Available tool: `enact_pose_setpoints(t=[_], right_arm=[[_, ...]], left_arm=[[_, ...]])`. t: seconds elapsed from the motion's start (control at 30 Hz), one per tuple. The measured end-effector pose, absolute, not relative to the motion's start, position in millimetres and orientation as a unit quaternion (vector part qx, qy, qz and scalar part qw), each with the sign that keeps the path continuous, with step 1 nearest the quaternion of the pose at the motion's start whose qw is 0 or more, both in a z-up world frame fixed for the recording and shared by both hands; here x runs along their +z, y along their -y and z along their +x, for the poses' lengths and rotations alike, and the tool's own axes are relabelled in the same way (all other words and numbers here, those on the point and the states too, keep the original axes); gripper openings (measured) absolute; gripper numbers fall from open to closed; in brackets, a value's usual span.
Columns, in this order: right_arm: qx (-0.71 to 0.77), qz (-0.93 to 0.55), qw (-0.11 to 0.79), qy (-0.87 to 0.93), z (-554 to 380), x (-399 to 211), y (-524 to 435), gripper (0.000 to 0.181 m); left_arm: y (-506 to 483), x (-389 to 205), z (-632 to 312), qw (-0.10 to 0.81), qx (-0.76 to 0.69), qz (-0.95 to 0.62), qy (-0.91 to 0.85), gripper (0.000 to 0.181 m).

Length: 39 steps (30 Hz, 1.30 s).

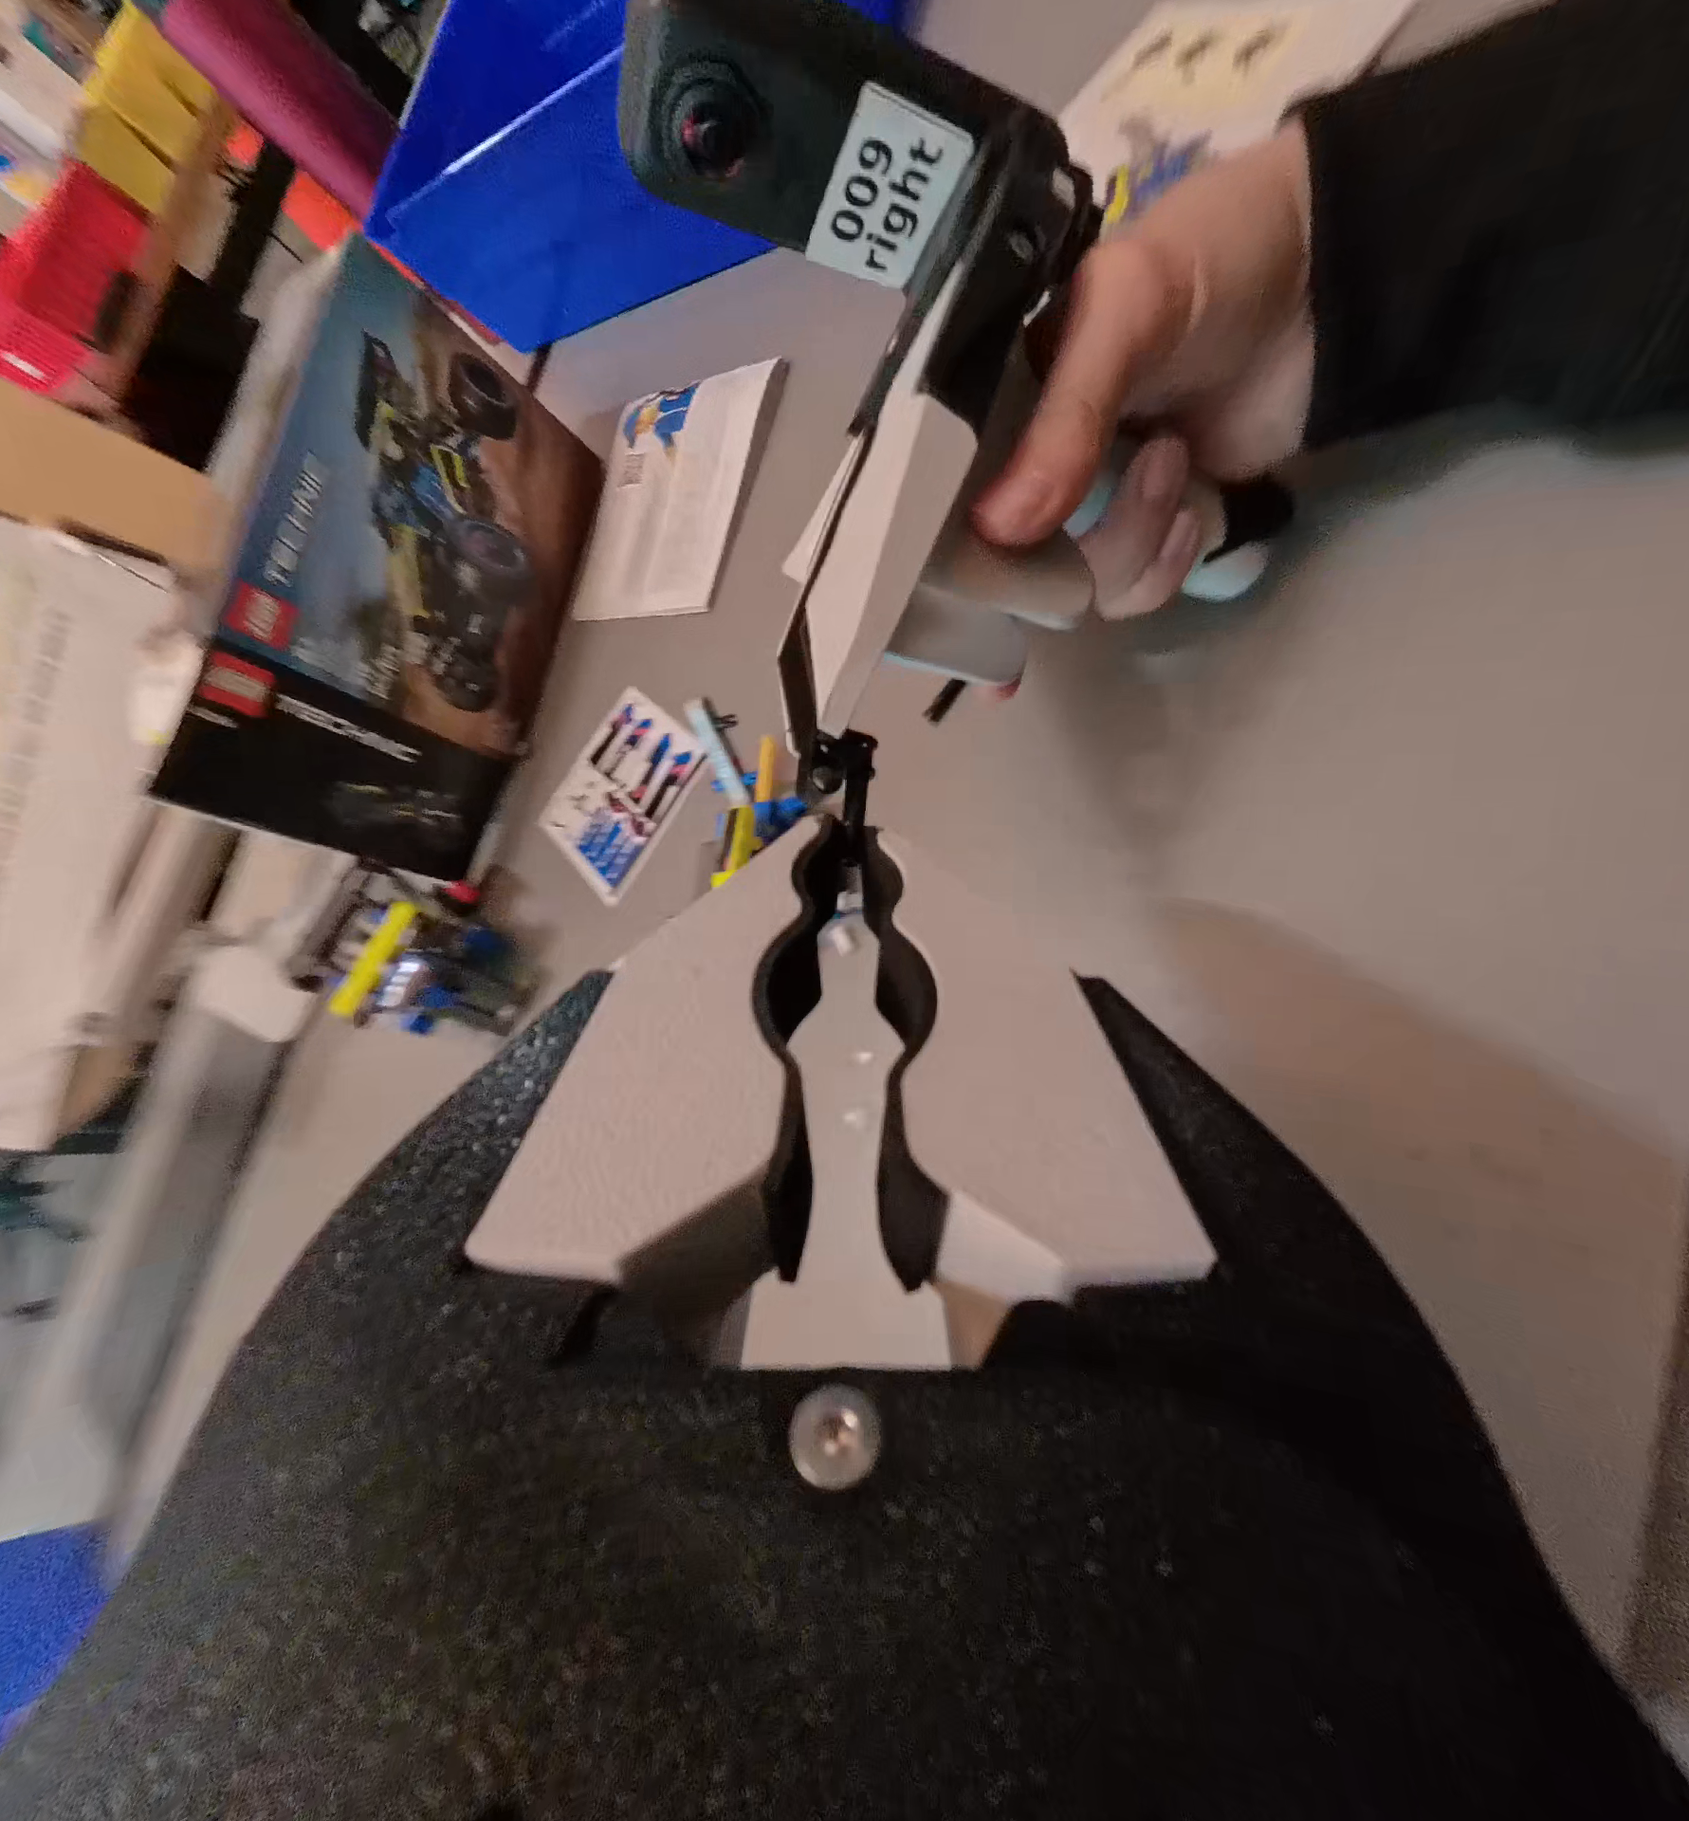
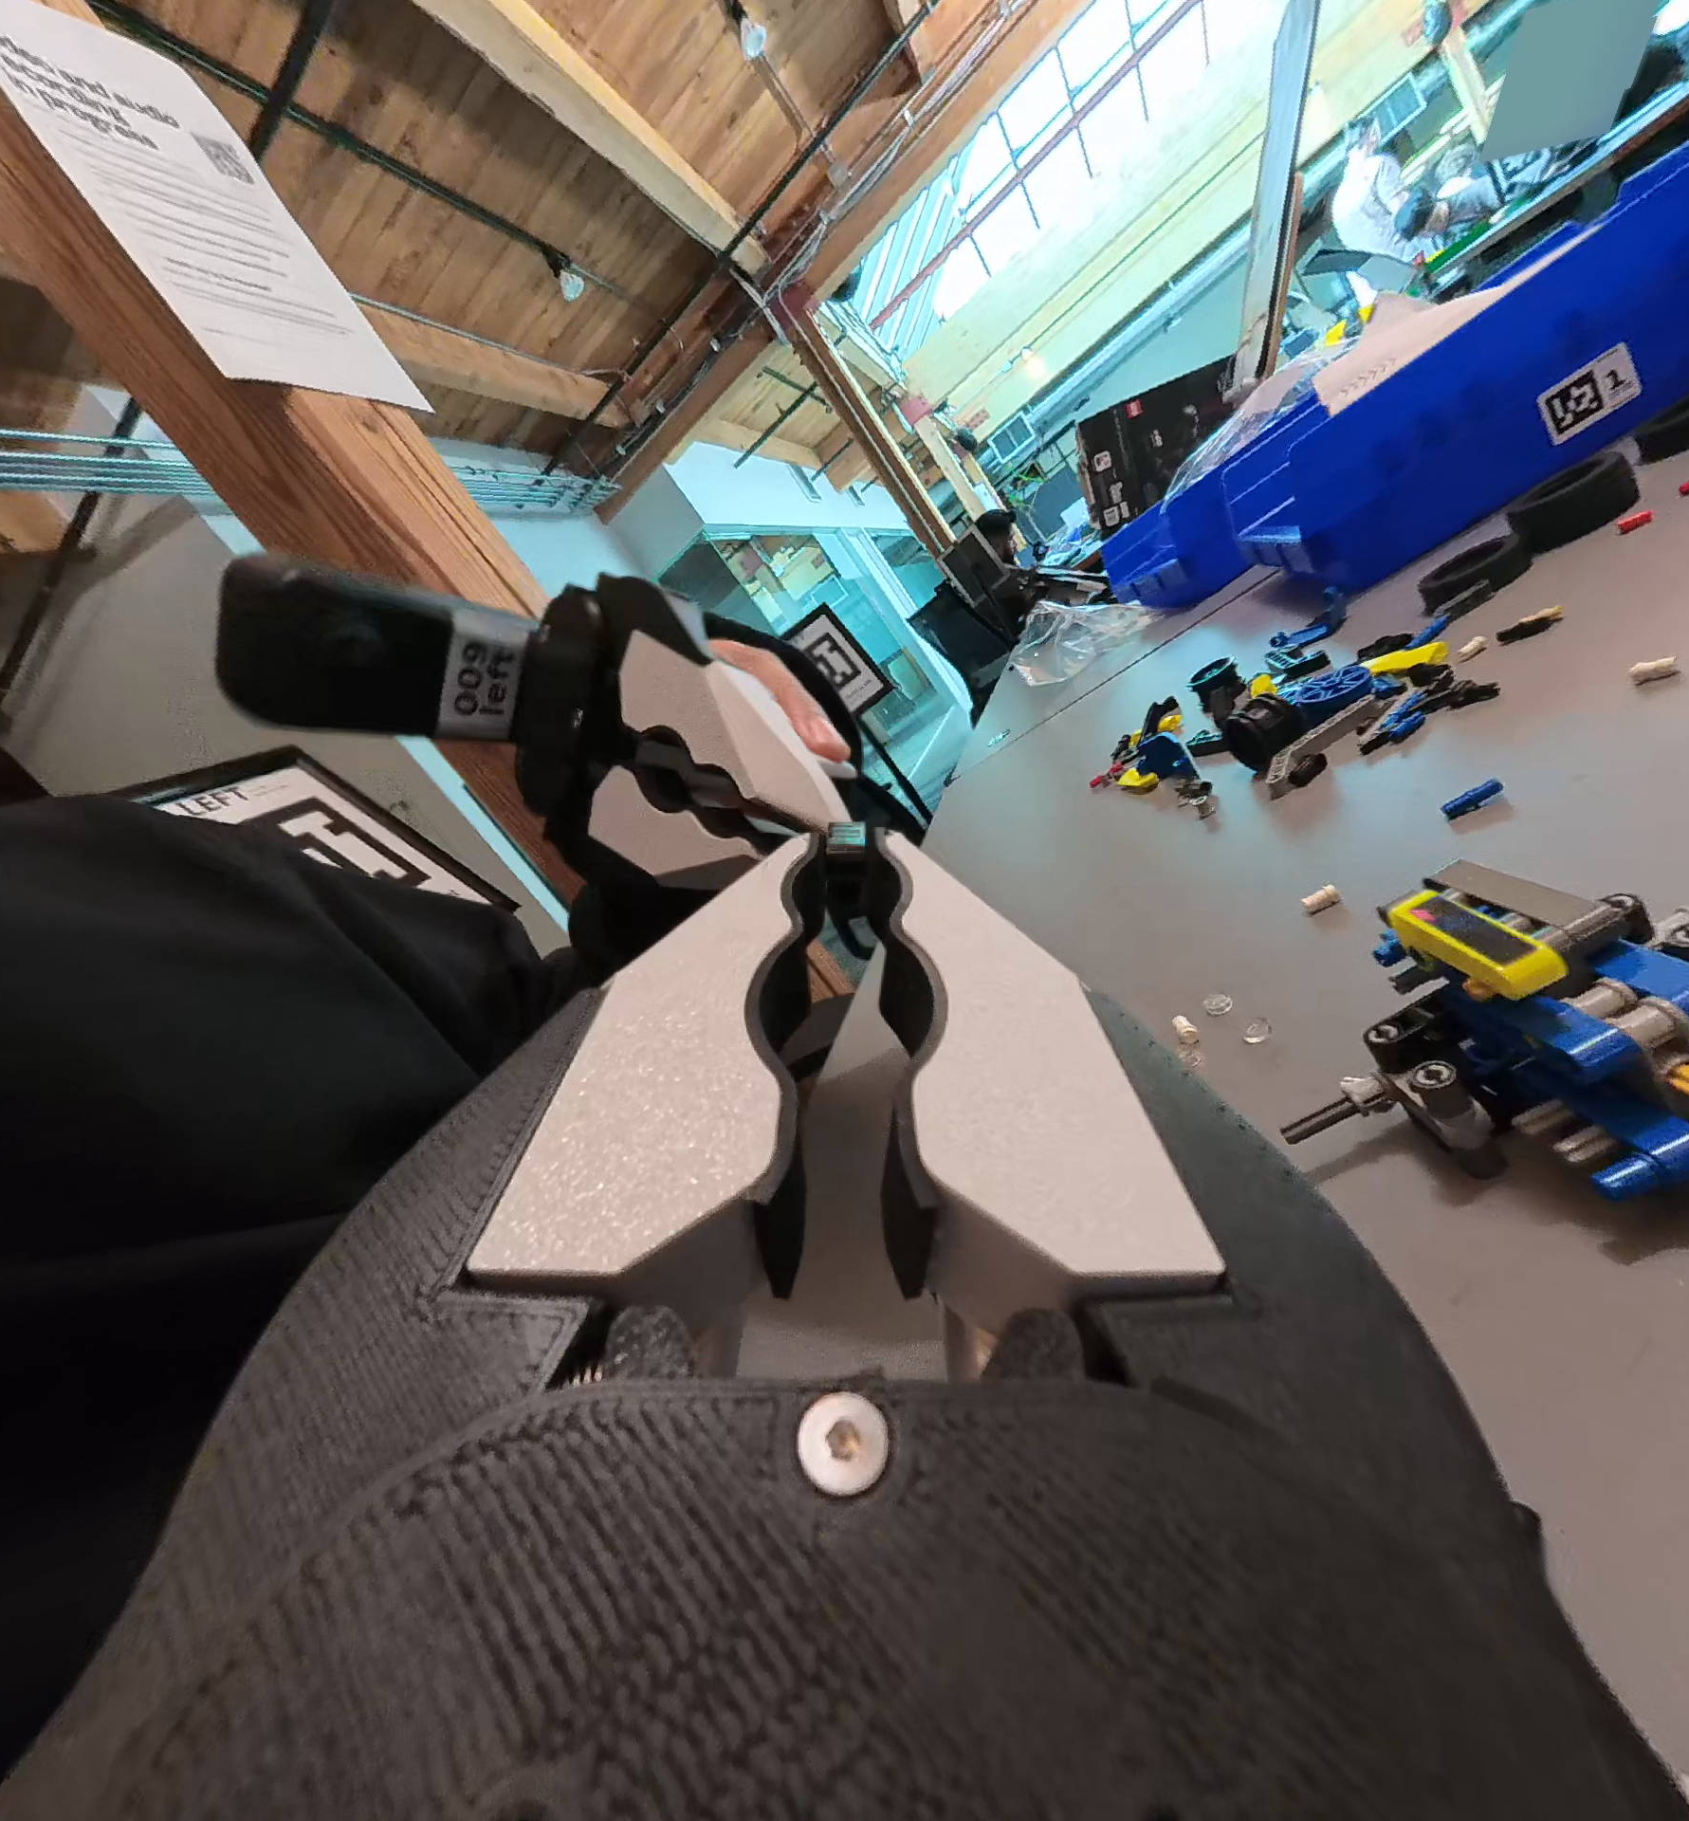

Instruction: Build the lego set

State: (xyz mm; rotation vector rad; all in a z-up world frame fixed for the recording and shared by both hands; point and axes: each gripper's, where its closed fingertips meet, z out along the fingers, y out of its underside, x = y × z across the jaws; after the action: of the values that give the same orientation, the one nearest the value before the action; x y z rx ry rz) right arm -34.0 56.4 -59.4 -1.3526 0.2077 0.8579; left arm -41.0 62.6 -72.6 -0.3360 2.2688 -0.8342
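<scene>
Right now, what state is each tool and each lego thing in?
Left tool: shut on a small black piece, tip to tip with the right tool.
Right tool: shut on a small dark piece.
Blue and yellow chassis: part built, lying on the table, untouched.
Loose parts: scattered, unsorted.
Black tyres: off the model, lying loose.
Lego box: standing tilted.

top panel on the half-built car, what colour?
Yellow, with a dark inset, on the blue and grey half-built car. Right wrist view shows it best.

Left gripper (image 1: 845, 838) and right gripper (image 2: 845, 838) meet tip-to-tip, jaws nearly closed.
</scene>
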Motion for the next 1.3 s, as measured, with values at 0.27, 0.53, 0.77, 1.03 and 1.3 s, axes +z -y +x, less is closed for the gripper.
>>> enact_pose_setpoints(t=[0.27,0.53,0.77,1.03,1.3], right_arm=[[0.37,-0.603,0.698,-0.107,-28.9,-59.9,-58.1,0.007],[0.332,-0.586,0.732,-0.103,-22.4,-50.1,-57.8,0.006],[0.32,-0.58,0.745,-0.077,-27.6,-43.7,-56.2,0.007],[0.31,-0.598,0.736,-0.069,-31.4,-50.5,-59.0,0.007],[0.291,-0.617,0.729,-0.063,-33.5,-55.9,-61.6,0.013]], left_arm=[[-59.7,-76.5,-36.7,0.206,-0.462,-0.263,-0.822,0.001],[-64.1,-69.7,-32.4,0.159,-0.552,-0.313,-0.756,0.013],[-58.4,-67.0,-36.5,0.115,-0.587,-0.325,-0.733,0.005],[-63.6,-71.2,-39.8,0.126,-0.567,-0.317,-0.75,0.001],[-66.9,-70.7,-44.5,0.128,-0.558,-0.306,-0.76,0.001]])
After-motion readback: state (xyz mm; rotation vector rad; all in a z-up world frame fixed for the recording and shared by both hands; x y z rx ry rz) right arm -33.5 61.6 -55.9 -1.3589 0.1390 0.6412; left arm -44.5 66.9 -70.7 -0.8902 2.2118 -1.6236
